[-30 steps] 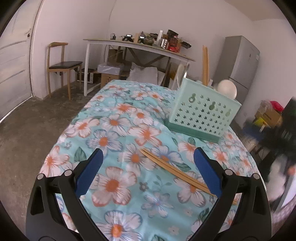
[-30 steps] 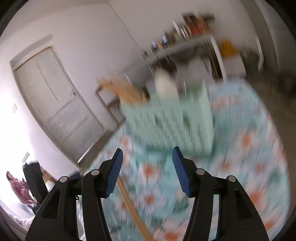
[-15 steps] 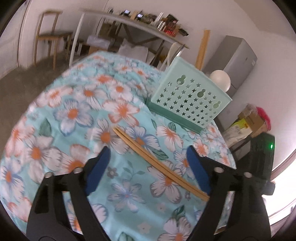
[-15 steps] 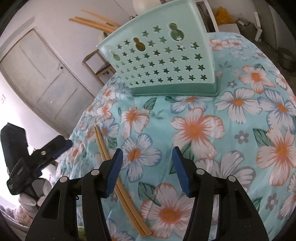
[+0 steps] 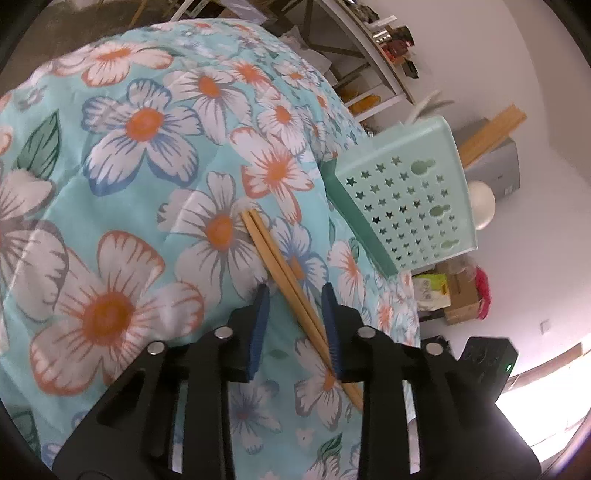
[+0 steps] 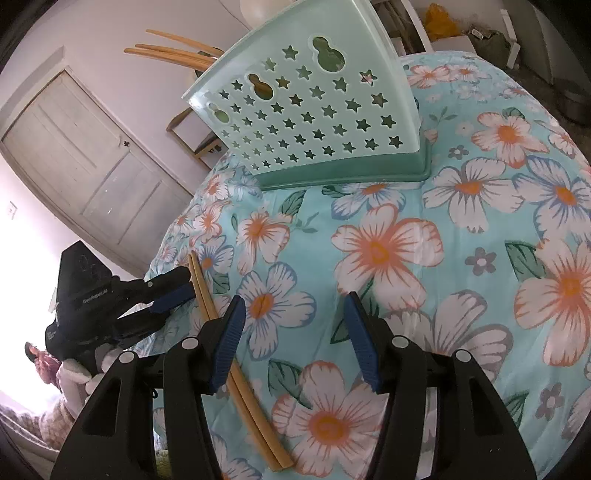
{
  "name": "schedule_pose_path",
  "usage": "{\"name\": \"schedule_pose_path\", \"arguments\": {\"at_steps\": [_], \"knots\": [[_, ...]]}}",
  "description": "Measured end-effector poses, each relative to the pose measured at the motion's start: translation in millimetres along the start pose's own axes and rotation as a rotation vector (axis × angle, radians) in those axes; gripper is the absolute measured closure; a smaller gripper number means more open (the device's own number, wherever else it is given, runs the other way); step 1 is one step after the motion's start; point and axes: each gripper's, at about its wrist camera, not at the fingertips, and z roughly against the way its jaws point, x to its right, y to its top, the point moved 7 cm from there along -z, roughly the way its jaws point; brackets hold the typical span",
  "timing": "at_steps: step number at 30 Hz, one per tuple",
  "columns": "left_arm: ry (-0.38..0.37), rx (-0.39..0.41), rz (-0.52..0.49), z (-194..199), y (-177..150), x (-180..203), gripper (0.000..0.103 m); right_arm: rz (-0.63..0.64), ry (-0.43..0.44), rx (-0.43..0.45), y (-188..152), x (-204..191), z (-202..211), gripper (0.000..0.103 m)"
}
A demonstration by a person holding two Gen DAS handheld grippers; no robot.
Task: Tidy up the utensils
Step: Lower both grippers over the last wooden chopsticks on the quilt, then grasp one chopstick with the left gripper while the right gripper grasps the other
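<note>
A pair of wooden chopsticks (image 5: 284,275) lies flat on the floral tablecloth (image 5: 122,155). My left gripper (image 5: 295,295) is low over the cloth, its blue pads on either side of the chopsticks with gaps showing, so it is open. In the right wrist view the chopsticks (image 6: 255,410) run under my left finger, and the left gripper (image 6: 173,291) straddles their far end. My right gripper (image 6: 293,314) is open and empty above the cloth. The mint green star-holed utensil basket (image 5: 410,195) holds more chopsticks (image 5: 487,133) and a white rounded utensil (image 5: 480,205); it also shows in the right wrist view (image 6: 314,118).
The table edge drops off just right of the chopsticks in the left wrist view. Beyond it are cardboard boxes (image 5: 458,295), a grey fridge (image 5: 498,162) and a cluttered white table (image 5: 354,33). A wooden door (image 6: 88,162) and a chair (image 6: 192,136) stand behind the basket.
My left gripper has dropped down onto the chopsticks and narrowed around them. My right gripper has swung toward the table and now holds nearly still.
</note>
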Motion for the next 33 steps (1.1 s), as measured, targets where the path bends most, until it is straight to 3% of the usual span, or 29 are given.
{"name": "schedule_pose_path", "arguments": {"at_steps": [5,14,21,22,24,27,33], "knots": [[-0.001,0.008,0.020,0,2,-6,0.092,-0.005,0.008,0.002,0,0,0,0.049],[-0.004,0.028,-0.031,20,0,-2,0.093,-0.008,0.005,0.001,0,0,1,0.049],[0.097,0.014,-0.141,33,-14,-2,0.091,-0.006,-0.004,0.000,1,-1,-1,0.049],[0.114,0.014,-0.164,35,-16,-1,0.090,-0.007,-0.004,0.000,1,-1,-1,0.049],[0.118,0.008,-0.180,36,-18,0,0.077,-0.007,-0.006,-0.001,1,-1,-1,0.049],[0.111,0.011,-0.152,35,-15,-3,0.066,-0.005,-0.010,-0.003,1,-1,-1,0.049],[0.093,0.010,-0.045,29,-4,-13,0.065,-0.004,-0.014,-0.006,0,-1,-1,0.049]]}}
